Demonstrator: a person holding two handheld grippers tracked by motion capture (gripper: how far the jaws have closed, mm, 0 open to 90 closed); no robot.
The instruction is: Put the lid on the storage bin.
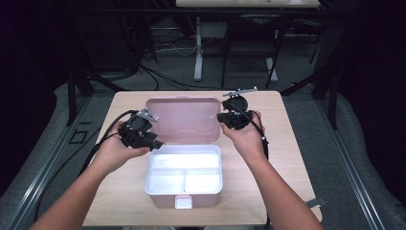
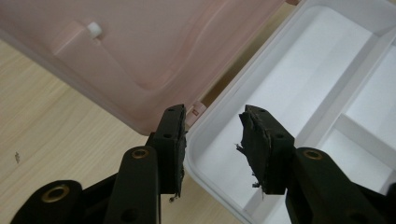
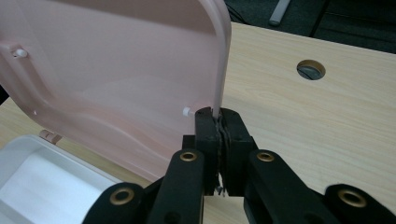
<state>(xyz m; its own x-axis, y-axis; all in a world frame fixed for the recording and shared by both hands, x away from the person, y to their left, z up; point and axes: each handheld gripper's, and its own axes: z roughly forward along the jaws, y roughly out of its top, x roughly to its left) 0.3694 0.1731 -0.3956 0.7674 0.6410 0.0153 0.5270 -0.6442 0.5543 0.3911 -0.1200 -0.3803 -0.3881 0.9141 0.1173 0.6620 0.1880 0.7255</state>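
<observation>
My right gripper (image 3: 218, 122) is clamped on the side edge of the pink lid (image 1: 182, 120), which stands raised behind the white box (image 1: 184, 176). My left gripper (image 2: 211, 140) waits, jaws apart, astride the box's near-hinge corner.

High view overhead facing forward, gripper views close, sharing pink lid (image 1: 183, 120)

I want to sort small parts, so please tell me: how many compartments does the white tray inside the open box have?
3. One long compartment runs along the back, near the pink lid; two smaller ones sit in front, left and right. None looks hidden.
</observation>
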